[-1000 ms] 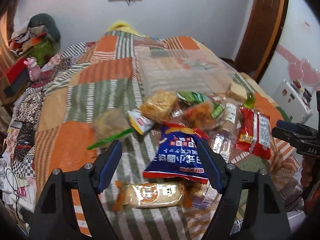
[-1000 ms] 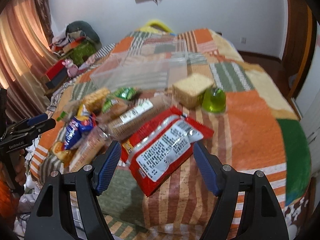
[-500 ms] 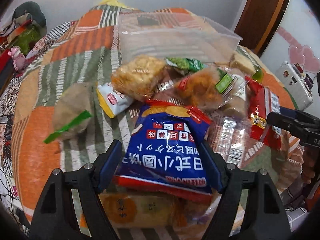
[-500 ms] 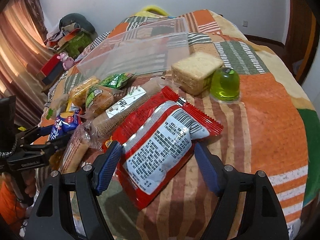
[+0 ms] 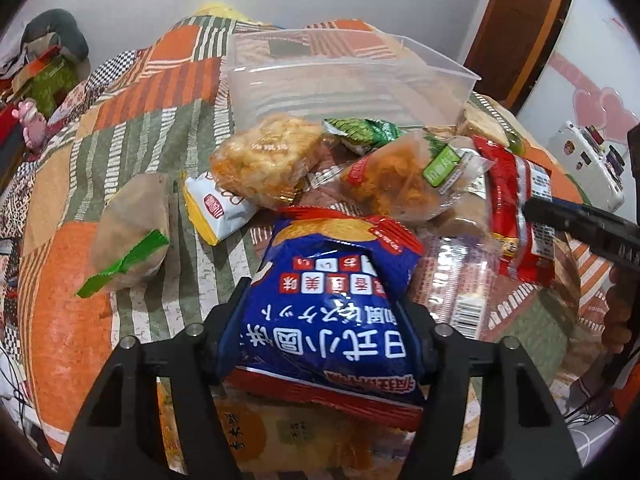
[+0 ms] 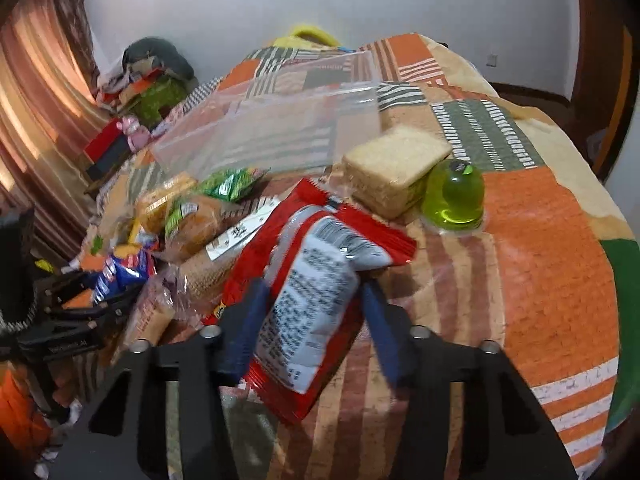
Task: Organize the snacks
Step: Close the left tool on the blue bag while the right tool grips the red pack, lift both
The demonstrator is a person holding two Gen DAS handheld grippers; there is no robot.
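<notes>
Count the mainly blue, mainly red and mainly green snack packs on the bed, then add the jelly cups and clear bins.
blue bag: 1
red packet: 1
small green packet: 1
green jelly cup: 1
clear plastic bin: 1
Total: 5

Snack pile (image 5: 360, 184) before bin (image 5: 344, 76) (jelly cup (image 6: 454, 198) rightmost).

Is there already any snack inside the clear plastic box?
No, the clear plastic box holds nothing; all the snacks lie outside it on the blanket.
</notes>
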